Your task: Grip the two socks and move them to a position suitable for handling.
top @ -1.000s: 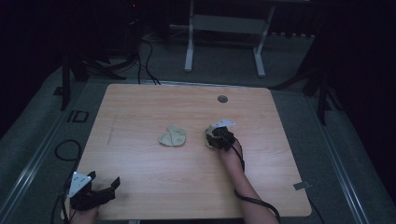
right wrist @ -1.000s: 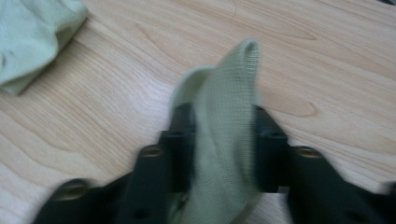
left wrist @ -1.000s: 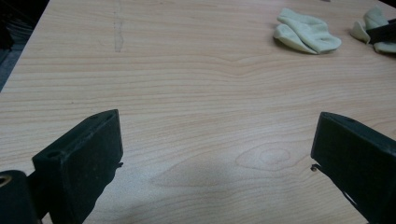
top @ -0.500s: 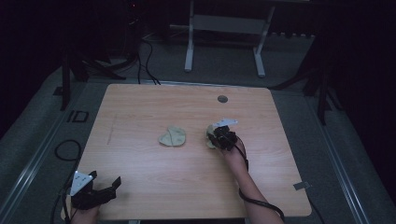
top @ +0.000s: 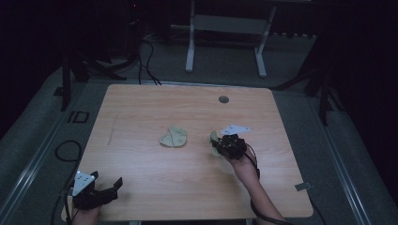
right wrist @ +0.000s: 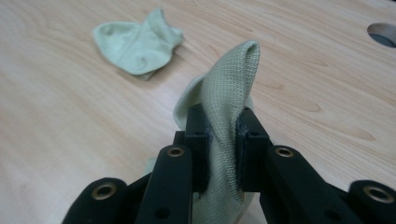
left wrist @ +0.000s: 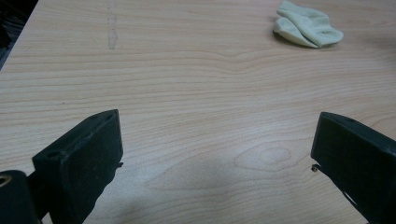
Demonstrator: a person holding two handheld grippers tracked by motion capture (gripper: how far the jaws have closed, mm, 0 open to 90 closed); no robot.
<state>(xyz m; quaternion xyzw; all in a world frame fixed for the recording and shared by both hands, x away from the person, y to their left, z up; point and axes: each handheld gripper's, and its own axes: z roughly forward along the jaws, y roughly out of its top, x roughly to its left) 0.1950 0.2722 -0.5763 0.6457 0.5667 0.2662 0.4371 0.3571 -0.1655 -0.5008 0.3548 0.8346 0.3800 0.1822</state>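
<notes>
Presently your right gripper (right wrist: 223, 135) has its jaws pinched on a pale green sock (right wrist: 229, 93), having just closed onto it; the fabric stands up between the pads, over the right half of the wooden table (top: 141, 108). A second, matching sock (top: 173, 137) lies crumpled near the table's middle, well apart. Your left gripper (left wrist: 215, 154) rests at the near left corner, jaws spread wide, nothing between them.

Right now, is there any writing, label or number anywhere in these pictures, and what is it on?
"ID": pale letters on the dark floor mat left of the table in the high view, as best I can read them.
No writing shows on the table, the two socks or either gripper.
</notes>
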